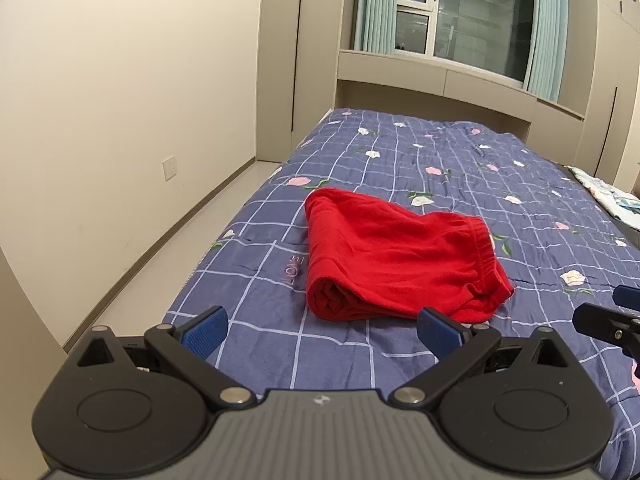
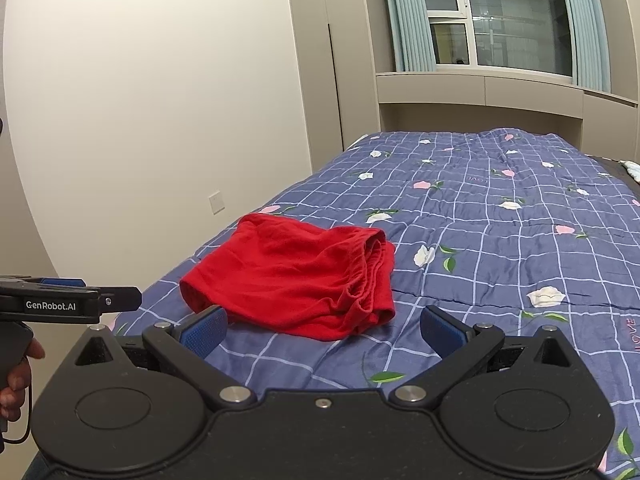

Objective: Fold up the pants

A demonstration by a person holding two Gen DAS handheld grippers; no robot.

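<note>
The red pants [image 1: 394, 256] lie folded into a compact bundle on the blue checked quilt [image 1: 460, 168], waistband on the right side. They also show in the right wrist view [image 2: 296, 276]. My left gripper [image 1: 322, 330] is open and empty, held just short of the bundle's near edge. My right gripper [image 2: 324, 330] is open and empty, also just short of the bundle and a little to its right. The left gripper's body shows at the left edge of the right wrist view [image 2: 76, 300], and the right gripper's at the right edge of the left wrist view [image 1: 612, 316].
The quilt [image 2: 500, 216] covers a bed that runs back to a cabinet ledge [image 1: 436, 76] under a window. A cream wall [image 1: 120, 100] and a strip of floor [image 1: 160, 264] lie left of the bed. A pale cloth [image 1: 608, 196] lies at the bed's far right.
</note>
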